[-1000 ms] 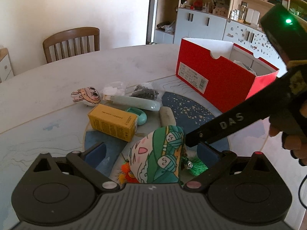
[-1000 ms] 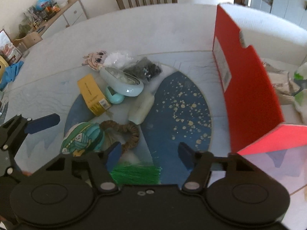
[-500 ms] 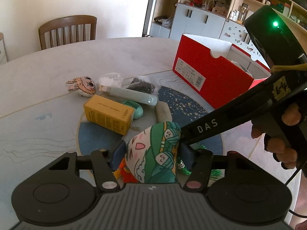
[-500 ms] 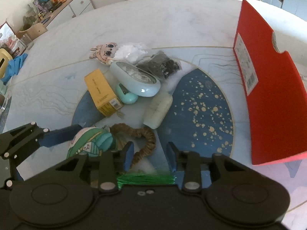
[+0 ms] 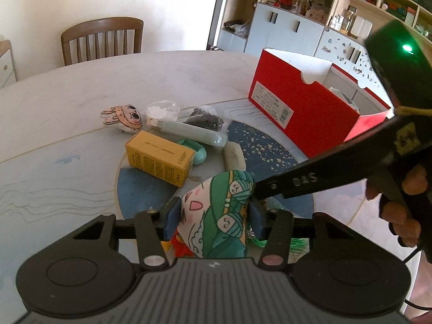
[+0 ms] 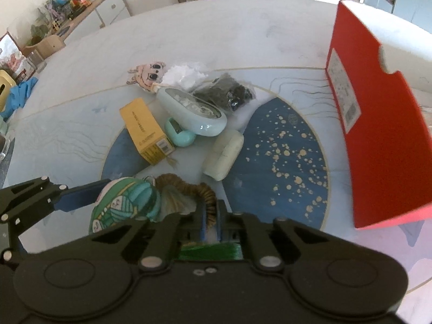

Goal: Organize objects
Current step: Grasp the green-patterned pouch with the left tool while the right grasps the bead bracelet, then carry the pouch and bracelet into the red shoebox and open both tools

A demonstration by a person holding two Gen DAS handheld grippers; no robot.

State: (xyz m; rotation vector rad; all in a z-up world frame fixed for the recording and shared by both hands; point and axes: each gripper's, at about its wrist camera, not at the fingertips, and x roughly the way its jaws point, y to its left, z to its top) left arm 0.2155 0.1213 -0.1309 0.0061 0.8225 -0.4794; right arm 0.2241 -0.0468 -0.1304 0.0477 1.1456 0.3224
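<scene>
Two grippers share one item: left gripper (image 5: 212,217) clamps the green patterned fabric pouch (image 5: 216,216); right gripper (image 6: 210,222) pinches its brown braided cord loop (image 6: 189,189), likely steadying the dangling part for transfer to the red cardboard shoebox (image 6: 378,135) beside the remaining clutter.

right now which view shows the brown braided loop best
The right wrist view: the brown braided loop arcs from the green patterned pouch into the right gripper, shut on it. In the left wrist view the pouch hides it.

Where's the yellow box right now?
In both wrist views the yellow box lies on the table left of centre, beside the teal case, just beyond the patterned pouch.
</scene>
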